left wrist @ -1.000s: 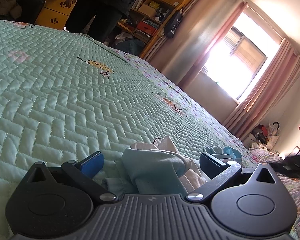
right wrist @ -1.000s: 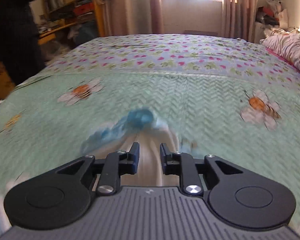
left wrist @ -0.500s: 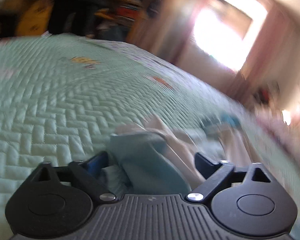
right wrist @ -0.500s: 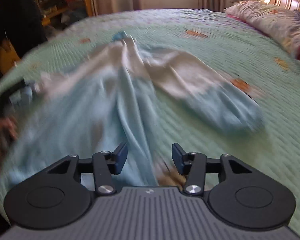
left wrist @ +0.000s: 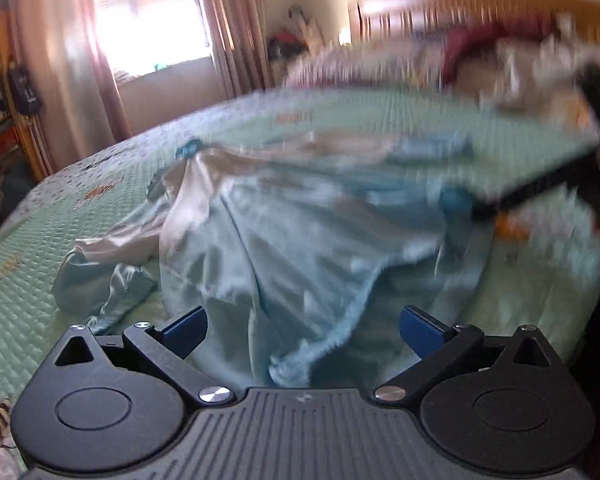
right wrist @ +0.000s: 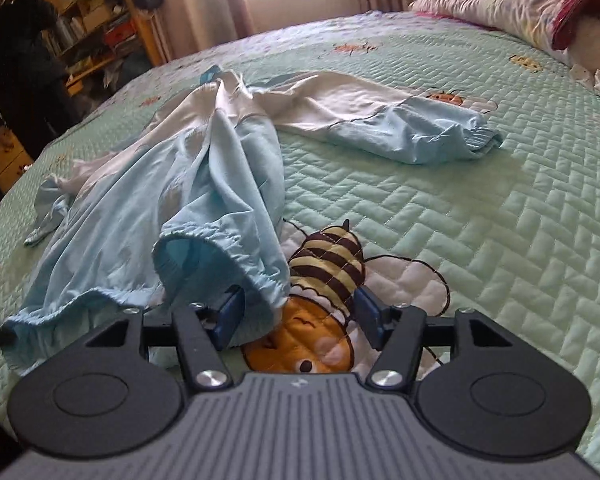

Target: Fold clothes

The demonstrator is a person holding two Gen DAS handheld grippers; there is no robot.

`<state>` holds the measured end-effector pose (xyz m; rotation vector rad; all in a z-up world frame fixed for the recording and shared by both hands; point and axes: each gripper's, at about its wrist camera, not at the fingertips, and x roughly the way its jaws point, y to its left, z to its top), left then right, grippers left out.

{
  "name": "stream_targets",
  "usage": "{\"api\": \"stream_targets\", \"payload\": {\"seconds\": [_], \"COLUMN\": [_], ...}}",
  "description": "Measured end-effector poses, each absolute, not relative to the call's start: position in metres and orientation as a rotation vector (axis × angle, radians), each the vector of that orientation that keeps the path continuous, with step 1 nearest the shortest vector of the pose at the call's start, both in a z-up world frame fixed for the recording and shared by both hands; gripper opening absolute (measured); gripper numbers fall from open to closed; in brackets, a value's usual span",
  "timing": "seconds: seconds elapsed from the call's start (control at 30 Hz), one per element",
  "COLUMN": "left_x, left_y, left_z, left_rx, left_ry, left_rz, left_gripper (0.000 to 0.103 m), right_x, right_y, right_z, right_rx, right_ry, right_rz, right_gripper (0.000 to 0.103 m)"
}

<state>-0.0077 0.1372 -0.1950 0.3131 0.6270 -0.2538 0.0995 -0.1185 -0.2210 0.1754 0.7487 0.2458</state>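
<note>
Rumpled pale-blue-and-white garment (right wrist: 204, 168) on quilt (right wrist: 480, 208), between both grippers' parted, still opening jaws.

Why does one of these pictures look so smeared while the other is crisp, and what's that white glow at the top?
Left wrist view: motion blur smears the headboard and the blue garment, though the left gripper itself stays sharp. Right wrist view: crisp, the garment's hem and the quilt's bee clear. In both, the window is blown out white, and the fisheye lens bends the bed's edges.
</note>
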Motion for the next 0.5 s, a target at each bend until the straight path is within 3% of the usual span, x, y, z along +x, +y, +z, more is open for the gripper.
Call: {"api": "stream_targets", "payload": {"seconds": [0.07, 0.1, 0.13, 0.2, 0.33, 0.5], "left_x": [0.001, 0.005, 0.008, 0.009, 0.006, -0.013], "left_y": [0.138, 0.139, 0.141, 0.151, 0.156, 0.176], "left_z": [-0.205, -0.210, -0.214, -0.214, -0.210, -0.193], "left_rx": [0.319, 0.321, 0.310, 0.250, 0.283, 0.195], "left_ry": [0.711, 0.753, 0.783, 0.790, 0.763, 0.734], "left_rz": [-0.256, -0.257, -0.260, -0.268, -0.188, -0.103], "left_gripper": [0.083, 0.060, 0.048, 0.042, 0.014, 0.014], "right_x": [0.099, 0.098, 0.097, 0.095, 0.094, 0.091], "right_y": [-0.115, -0.113, -0.111, -0.109, -0.101, -0.095], "right_z": [-0.223, -0.223, -0.224, -0.224, -0.226, -0.227], "right_rx": [0.156, 0.142, 0.127, 0.114, 0.072, 0.090], "right_ry": [0.729, 0.721, 0.714, 0.701, 0.683, 0.675], "right_rz": [0.240, 0.243, 0.247, 0.254, 0.260, 0.271], "right_gripper": [0.062, 0.062, 0.062, 0.062, 0.059, 0.055]}}
